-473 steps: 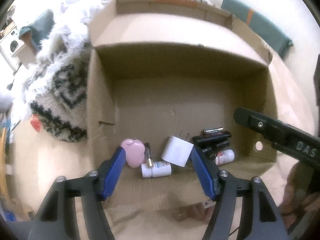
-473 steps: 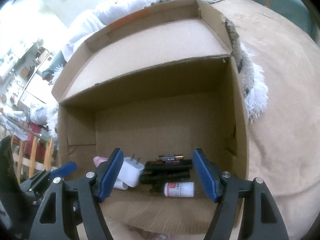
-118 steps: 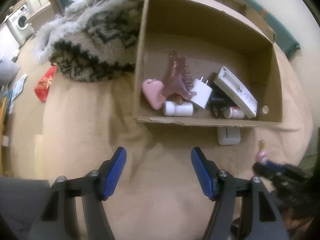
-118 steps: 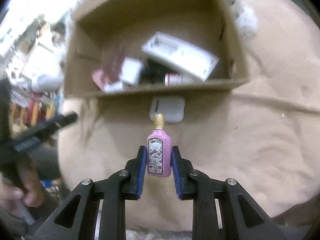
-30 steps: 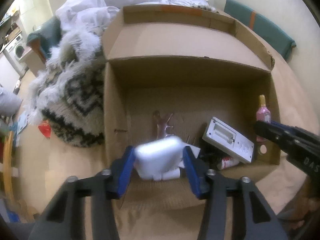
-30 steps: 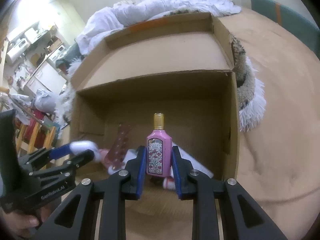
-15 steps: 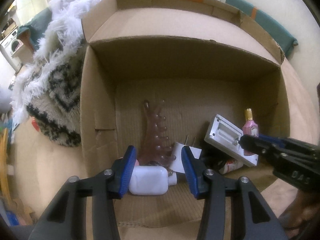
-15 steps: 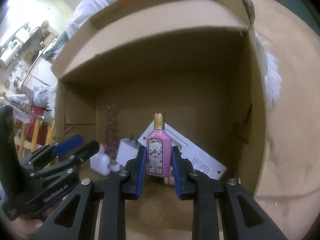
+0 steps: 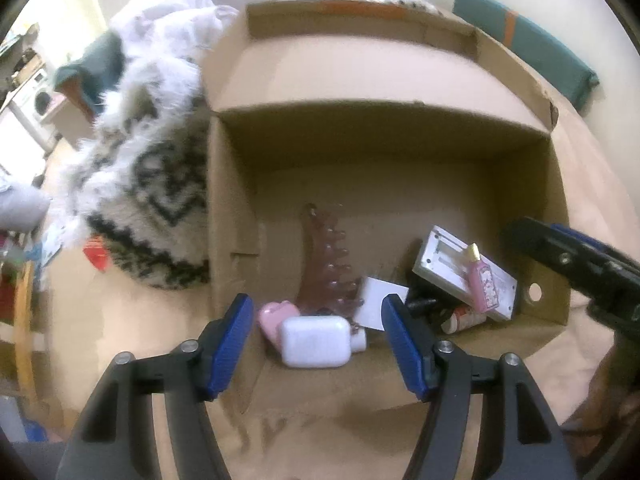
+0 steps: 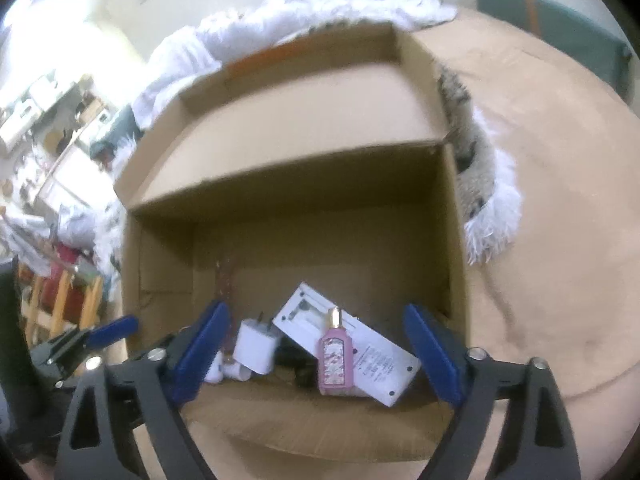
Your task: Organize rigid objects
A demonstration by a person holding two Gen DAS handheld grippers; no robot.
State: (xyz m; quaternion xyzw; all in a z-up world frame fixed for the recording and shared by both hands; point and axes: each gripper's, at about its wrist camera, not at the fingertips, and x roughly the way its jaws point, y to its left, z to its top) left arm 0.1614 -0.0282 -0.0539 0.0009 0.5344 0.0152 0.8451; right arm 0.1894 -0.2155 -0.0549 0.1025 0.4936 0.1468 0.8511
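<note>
one pink perfume bottle (image 10: 335,364) in box (image 10: 454,248); label print blurred, perhaps floral.

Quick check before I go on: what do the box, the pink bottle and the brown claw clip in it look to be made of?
Box: corrugated cardboard, matte tan, folded flaps.
Pink bottle: probably glass or hard plastic, glossy pink with a floral label and metallic gold cap; too blurred to settle.
Claw clip: likely hard plastic, translucent brown-pink, with moulded teeth.
</note>
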